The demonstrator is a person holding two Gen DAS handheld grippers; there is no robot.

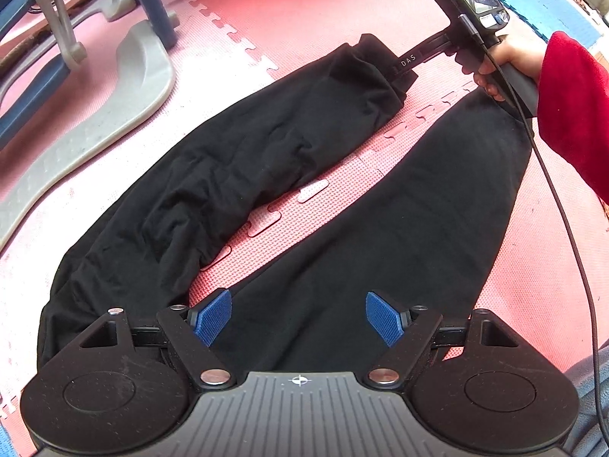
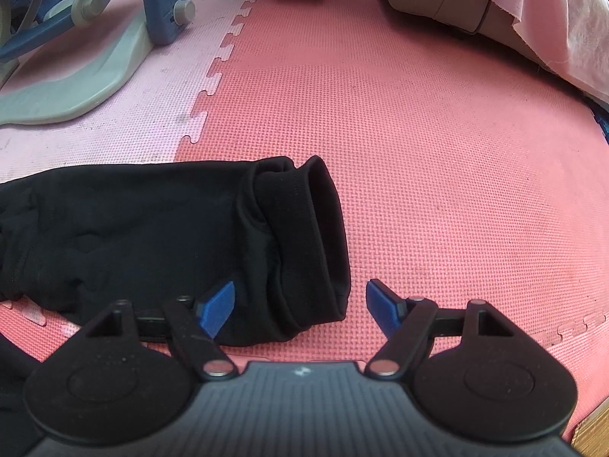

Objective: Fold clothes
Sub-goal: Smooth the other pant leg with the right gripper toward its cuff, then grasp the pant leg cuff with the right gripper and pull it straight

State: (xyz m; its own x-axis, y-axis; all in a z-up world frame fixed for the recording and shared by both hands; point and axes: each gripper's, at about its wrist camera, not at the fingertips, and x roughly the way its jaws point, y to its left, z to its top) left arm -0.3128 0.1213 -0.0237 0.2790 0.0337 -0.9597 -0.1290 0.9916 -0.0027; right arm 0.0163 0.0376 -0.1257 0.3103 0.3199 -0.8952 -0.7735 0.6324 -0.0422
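The black trousers (image 1: pixel 266 175) lie spread on the pink foam mat (image 1: pixel 323 11), both legs splayed apart in a V with a strip of mat showing between them. So no fold shows in either view: the legs are not laid one on the other, and the length is not doubled over. That leaves the whole fold still to be seen in the cloth, legs together and then end to end.

The left claw (image 1: pixel 298 318) hangs over the waist end, its blue pads wide apart with nothing between them. The right claw (image 2: pixel 300 308) sits at the far leg's cuff (image 2: pixel 316 243), pads also wide apart; the left pad is over the cloth and the right pad over bare mat, gripping nothing. A hand (image 1: pixel 506 61) in a red sleeve (image 1: pixel 571 106) holds that tool.

The cloth looks soft and matte. One leg is rumpled with creases along it, the other lies smoother and flatter. The cuff is ribbed and seems turned back on itself, though black on black makes that hard to read.
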